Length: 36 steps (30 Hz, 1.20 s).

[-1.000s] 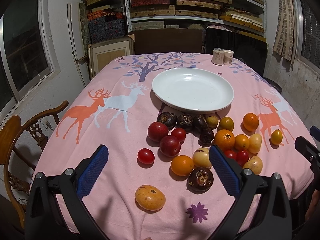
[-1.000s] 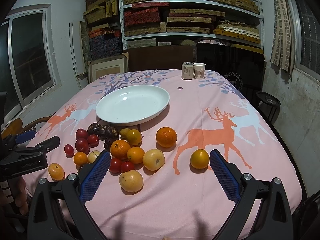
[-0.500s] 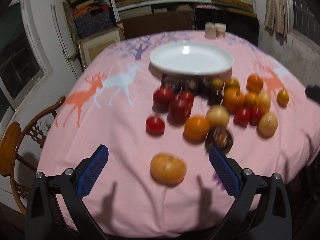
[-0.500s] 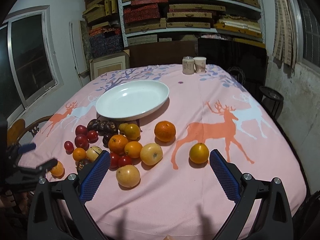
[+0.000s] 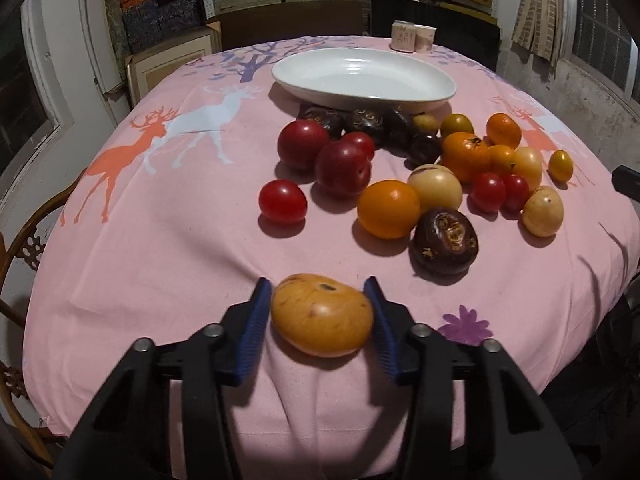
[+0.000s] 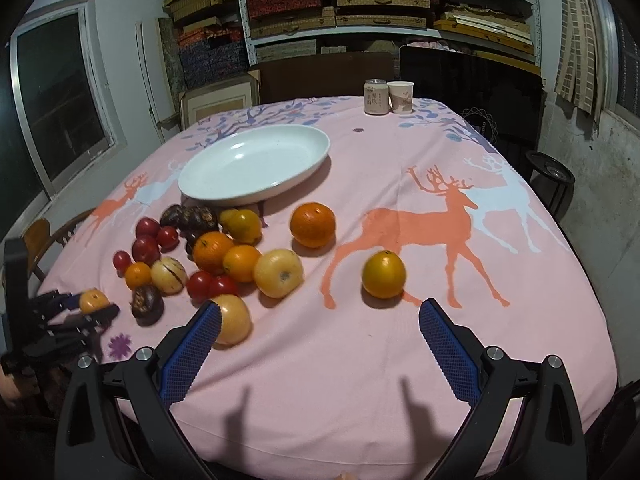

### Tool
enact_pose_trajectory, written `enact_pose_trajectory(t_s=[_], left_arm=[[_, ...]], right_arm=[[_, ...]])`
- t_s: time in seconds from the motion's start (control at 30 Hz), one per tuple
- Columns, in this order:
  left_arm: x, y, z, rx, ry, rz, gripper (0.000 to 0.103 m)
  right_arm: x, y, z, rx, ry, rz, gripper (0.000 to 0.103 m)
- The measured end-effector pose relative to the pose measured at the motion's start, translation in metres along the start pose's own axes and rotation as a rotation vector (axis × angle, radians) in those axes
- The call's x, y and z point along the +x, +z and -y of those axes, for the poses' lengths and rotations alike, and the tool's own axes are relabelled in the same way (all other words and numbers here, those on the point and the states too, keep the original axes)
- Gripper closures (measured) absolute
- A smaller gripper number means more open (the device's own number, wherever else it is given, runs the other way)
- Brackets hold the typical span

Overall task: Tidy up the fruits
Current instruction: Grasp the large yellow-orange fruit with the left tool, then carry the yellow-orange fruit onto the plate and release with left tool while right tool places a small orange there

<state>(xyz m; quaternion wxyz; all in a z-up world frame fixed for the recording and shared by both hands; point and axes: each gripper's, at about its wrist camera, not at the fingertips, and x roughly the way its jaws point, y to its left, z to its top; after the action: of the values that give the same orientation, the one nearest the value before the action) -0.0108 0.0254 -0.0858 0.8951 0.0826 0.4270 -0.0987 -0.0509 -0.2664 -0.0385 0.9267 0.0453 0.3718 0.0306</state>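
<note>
My left gripper [image 5: 320, 312] is shut on a flattened orange-yellow fruit [image 5: 322, 314] that rests on the pink cloth at the table's near edge; its blue pads touch both sides. The same fruit [image 6: 93, 301] and left gripper show at the far left of the right wrist view. A white plate [image 5: 364, 76] lies beyond a heap of red, orange, yellow and dark fruits [image 5: 432, 160]. My right gripper [image 6: 320, 336] is open and empty above the cloth, with a yellow fruit [image 6: 234, 318] by its left finger and an orange-yellow fruit [image 6: 384, 274] ahead.
A can [image 6: 376, 97] and a paper cup [image 6: 401, 97] stand at the table's far edge. A wooden chair [image 5: 24, 240] stands left of the table. Shelves with boxes fill the back wall. A lone orange [image 6: 312, 225] sits apart from the heap.
My left gripper moved forward and down and closed on the orange-yellow fruit. My right gripper stayed open and shifted slightly.
</note>
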Motion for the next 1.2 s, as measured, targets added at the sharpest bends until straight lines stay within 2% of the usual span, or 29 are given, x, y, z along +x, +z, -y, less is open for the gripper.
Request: enact_pose_trajectory(t_s=[0.13,0.3,0.4,0.43,0.47,0.5,0.63,0.8,0.9,1.03,1.2], left_arm=[[-0.005,0.002,-0.001,-0.012,-0.022,0.01,0.06],[-0.018,0.008,0.001,-0.01,-0.041,0.043,0.06],[-0.022,0.009,0.002,-0.008,-0.045,0.056,0.06],[-0.023,0.009,0.001,-0.011,-0.045,0.057,0.06],[-0.022,0.01,0.0,-0.015,-0.044,0.056,0.06],[-0.022,0.01,-0.002,-0.023,-0.044,0.054,0.06],[-0.019,0.011,-0.008,-0.041,-0.037,0.05,0.06],[-0.019,0.016,-0.01,-0.044,-0.05,0.055,0.06],[-0.021,0.028,-0.012,-0.043,-0.067,0.068,0.06],[-0.02,0.064,-0.015,-0.026,-0.083,0.096,0.06],[0.007,0.14,-0.016,-0.026,-0.121,0.099,0.06]], right_arm=[[0.007,-0.011,0.016,-0.042,0.018,-0.033,0.004],[0.026,-0.008,0.036,-0.018,-0.002,-0.022,0.017],[0.046,0.003,0.043,0.015,-0.011,-0.038,0.03],[0.052,0.005,0.043,0.013,-0.012,-0.045,0.041],[0.061,0.008,0.042,0.01,-0.019,-0.064,0.06],[0.071,0.01,0.041,0.006,-0.012,-0.089,0.065],[0.082,0.016,0.035,-0.015,-0.034,-0.1,0.067],[0.074,0.016,0.032,-0.003,-0.005,-0.084,0.067],[0.064,0.026,0.033,0.016,0.042,-0.053,0.067],[0.06,0.053,0.028,0.005,0.083,-0.018,0.067],[0.076,0.118,0.006,-0.032,0.141,0.04,0.067]])
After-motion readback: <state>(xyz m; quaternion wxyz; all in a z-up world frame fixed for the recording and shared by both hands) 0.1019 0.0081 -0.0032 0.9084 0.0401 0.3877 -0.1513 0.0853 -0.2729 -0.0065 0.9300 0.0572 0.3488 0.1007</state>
